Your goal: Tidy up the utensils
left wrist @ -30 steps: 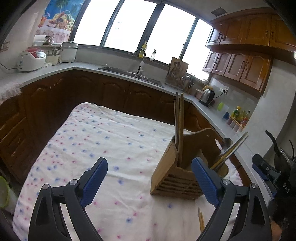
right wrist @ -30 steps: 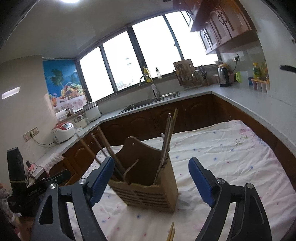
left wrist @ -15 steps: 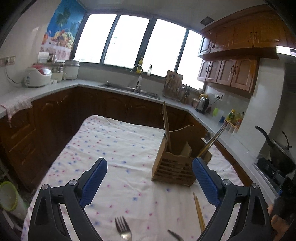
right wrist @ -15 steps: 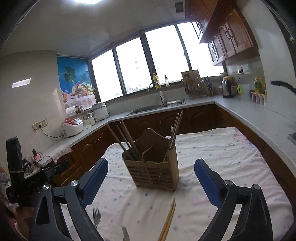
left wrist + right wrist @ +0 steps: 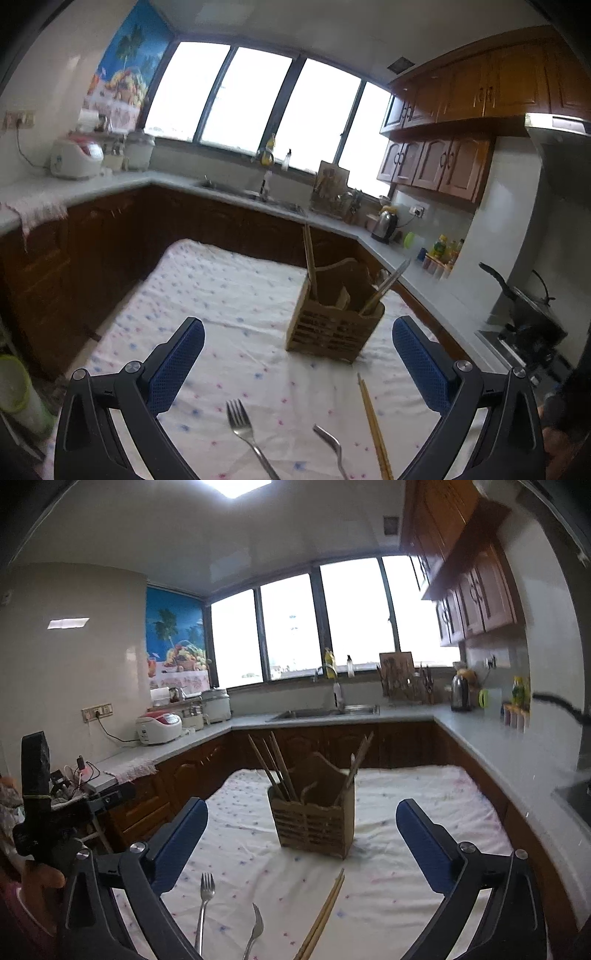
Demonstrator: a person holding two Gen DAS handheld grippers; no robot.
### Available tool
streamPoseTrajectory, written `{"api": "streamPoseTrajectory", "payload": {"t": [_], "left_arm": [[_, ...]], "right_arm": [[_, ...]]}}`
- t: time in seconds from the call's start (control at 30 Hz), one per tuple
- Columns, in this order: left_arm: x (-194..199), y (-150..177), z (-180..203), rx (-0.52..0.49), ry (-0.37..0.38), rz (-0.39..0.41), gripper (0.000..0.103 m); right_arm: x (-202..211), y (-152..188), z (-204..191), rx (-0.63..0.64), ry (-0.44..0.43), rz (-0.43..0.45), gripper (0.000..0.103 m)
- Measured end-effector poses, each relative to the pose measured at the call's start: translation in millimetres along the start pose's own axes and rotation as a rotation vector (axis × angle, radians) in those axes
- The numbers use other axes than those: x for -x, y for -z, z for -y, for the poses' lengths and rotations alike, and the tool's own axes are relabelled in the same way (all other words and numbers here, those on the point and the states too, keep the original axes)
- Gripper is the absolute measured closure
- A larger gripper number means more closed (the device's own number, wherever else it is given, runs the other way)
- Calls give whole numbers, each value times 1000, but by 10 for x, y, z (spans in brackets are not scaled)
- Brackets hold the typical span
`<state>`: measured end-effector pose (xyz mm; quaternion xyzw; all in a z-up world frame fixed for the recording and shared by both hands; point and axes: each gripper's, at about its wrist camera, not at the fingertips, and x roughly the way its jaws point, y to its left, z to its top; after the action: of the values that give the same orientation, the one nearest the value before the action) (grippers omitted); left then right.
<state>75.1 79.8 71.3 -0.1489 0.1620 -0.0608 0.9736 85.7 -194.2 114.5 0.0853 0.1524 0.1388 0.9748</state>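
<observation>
A wooden slatted utensil holder (image 5: 334, 326) (image 5: 312, 821) stands mid-table with chopsticks (image 5: 309, 258) (image 5: 275, 766) sticking up from it. On the cloth nearer me lie two metal forks (image 5: 245, 432) (image 5: 330, 448), also seen in the right wrist view (image 5: 205, 897) (image 5: 255, 928), and a pair of wooden chopsticks (image 5: 373, 421) (image 5: 325, 912). My left gripper (image 5: 297, 336) is open and empty, above the table short of the holder. My right gripper (image 5: 301, 816) is open and empty, facing the holder. The left gripper shows at the left edge of the right wrist view (image 5: 37, 812).
The table (image 5: 221, 295) wears a white dotted cloth. Dark wood cabinets and grey counters ring it, with a sink (image 5: 325, 712), rice cookers (image 5: 75, 158), a kettle (image 5: 460, 692) and a stove with a pan (image 5: 528, 314) at the right.
Both grippers have pulled back and risen from the holder. The forks and the loose chopsticks on the cloth have come into view.
</observation>
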Motion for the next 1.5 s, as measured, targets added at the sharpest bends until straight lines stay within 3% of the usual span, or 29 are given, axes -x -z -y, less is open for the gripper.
{"api": "streamPoseTrajectory", "payload": {"t": [0.23,0.5,0.73,1.13,1.5], "left_arm": [[221,210,259,-96,-85,-4,1],[289,730,406,-127,-88,-15,1],[306,940,365,-135,-105,-48,1],[290,1157,484,-212,-177,-82,1],[316,1183,513,-233,-197,-77,1]], "right_arm": [[230,207,-61,-26,14,34,0],[291,872,69,-71,112,34,0],[329,1279,106,-50,193,33,0],[310,1404,84,-20,192,15,0],[299,1497,123,-26,189,6,0]]}}
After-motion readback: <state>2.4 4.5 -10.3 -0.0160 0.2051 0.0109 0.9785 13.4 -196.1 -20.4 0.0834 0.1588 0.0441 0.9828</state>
